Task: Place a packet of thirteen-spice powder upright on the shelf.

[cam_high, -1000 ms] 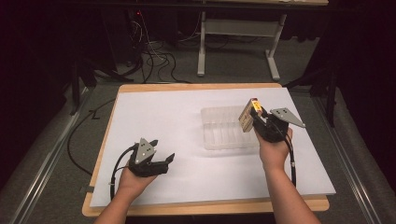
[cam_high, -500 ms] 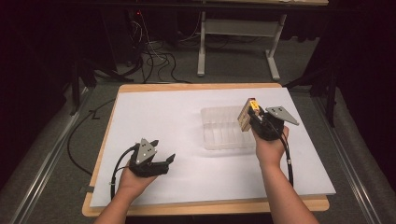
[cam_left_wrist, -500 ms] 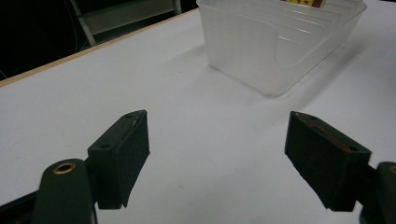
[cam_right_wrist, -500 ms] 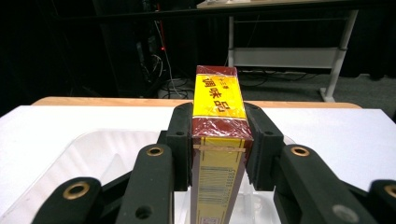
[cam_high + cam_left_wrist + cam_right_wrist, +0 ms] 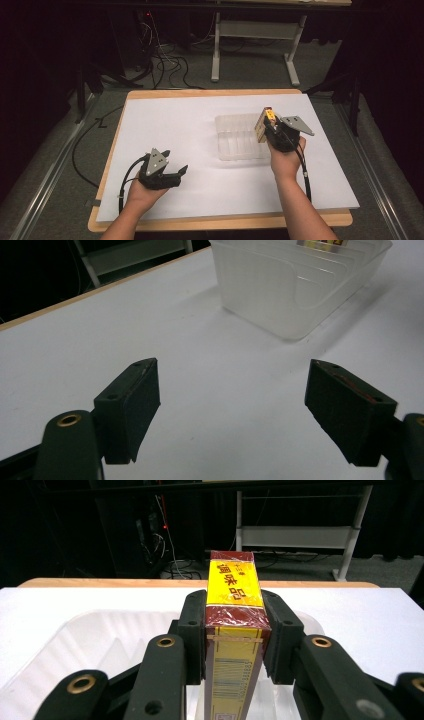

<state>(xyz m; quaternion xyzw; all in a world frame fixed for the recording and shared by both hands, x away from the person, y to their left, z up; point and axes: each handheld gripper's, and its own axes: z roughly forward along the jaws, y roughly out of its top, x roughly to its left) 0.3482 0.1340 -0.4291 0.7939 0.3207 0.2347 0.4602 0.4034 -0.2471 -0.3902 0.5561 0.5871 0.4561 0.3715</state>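
Observation:
My right gripper (image 5: 270, 129) is shut on a small red and yellow box (image 5: 234, 620), its pads pressing both long sides. In the high view the box (image 5: 263, 123) hangs over the right edge of a clear plastic tray (image 5: 240, 142) on the white sheet. The right gripper view shows the tray (image 5: 85, 640) just below and ahead of the box. My left gripper (image 5: 175, 175) rests low over the sheet at the front left, jaws open with nothing between them. Its two pads (image 5: 135, 405) stand wide apart, and the tray (image 5: 295, 285) lies ahead of them to the right.
A white sheet (image 5: 170, 125) covers most of the wooden table (image 5: 210, 221). Cables (image 5: 160, 65) and a white table frame (image 5: 255, 35) lie on the grey floor beyond the far edge. Dark cables trail from both grippers toward the person's forearms.
The right gripper with the box has shifted slightly down and toward the tray's right edge. The left gripper has not moved.

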